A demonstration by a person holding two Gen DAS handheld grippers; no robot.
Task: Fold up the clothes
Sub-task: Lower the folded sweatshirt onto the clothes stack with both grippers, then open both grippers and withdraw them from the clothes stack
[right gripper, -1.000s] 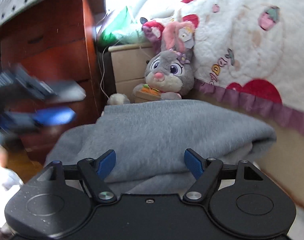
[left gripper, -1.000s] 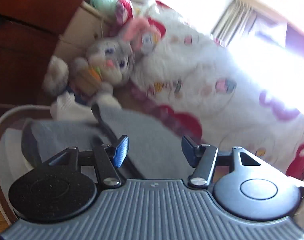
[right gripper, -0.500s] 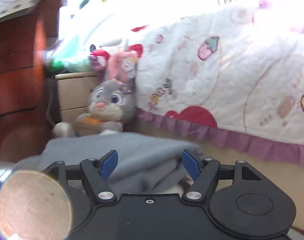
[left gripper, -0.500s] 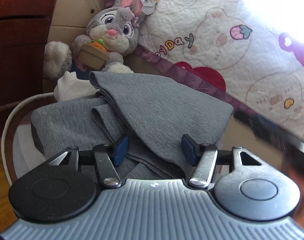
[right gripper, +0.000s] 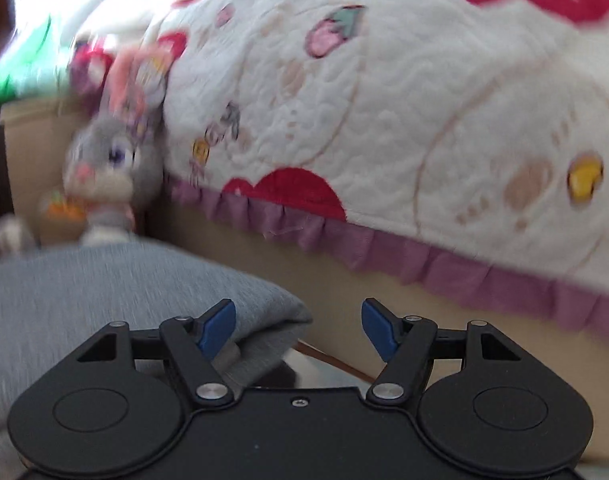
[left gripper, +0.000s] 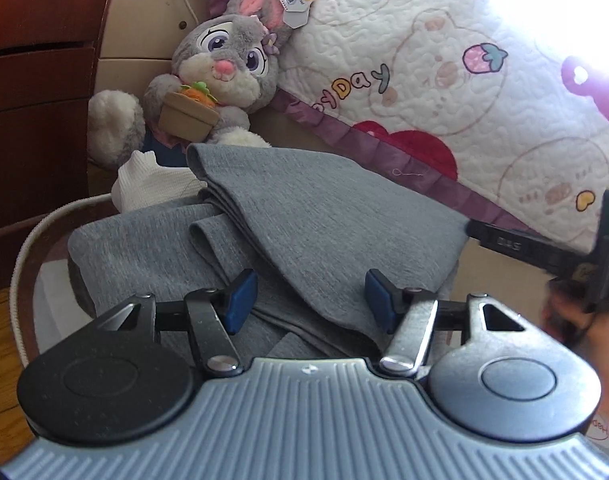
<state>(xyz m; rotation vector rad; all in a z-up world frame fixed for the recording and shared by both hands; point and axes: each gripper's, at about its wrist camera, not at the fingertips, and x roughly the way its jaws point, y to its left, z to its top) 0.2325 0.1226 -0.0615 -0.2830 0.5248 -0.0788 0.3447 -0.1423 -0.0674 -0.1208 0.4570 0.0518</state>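
A grey knit garment (left gripper: 328, 220), partly folded, is seen heaped on a round, cord-rimmed seat (left gripper: 22, 248) just in front of a plush rabbit (left gripper: 220, 68), which leans against a quilted bedspread (left gripper: 424, 72) printed with strawberries and hearts. The fabric is judged to be soft, limp and light, with a slightly fuzzy face that should not slip between rubber pads; no stiffness is to be expected, so any unsupported part is likely to sag and drag the layers below. The best holds are judged to be the doubled edge of the top flap, on the side away from the rabbit, and the flap's free corner nearest the rabbit's feet. The left gripper (left gripper: 310, 300) is held over the near edge of the pile, its blue pads (left gripper: 240, 300) set apart and widening, with the flap's folded edge lying between them but not seen to be pinched. The right gripper (right gripper: 298, 328) is shown at the end of the pile farther from the rabbit, jaws wide and narrowing, with the garment's rounded corner (right gripper: 272, 316) just beside its left pad and bare space across the rest of the gap; nothing is clamped. A white knit item (left gripper: 144, 184) is tucked between the rabbit and the grey pile.
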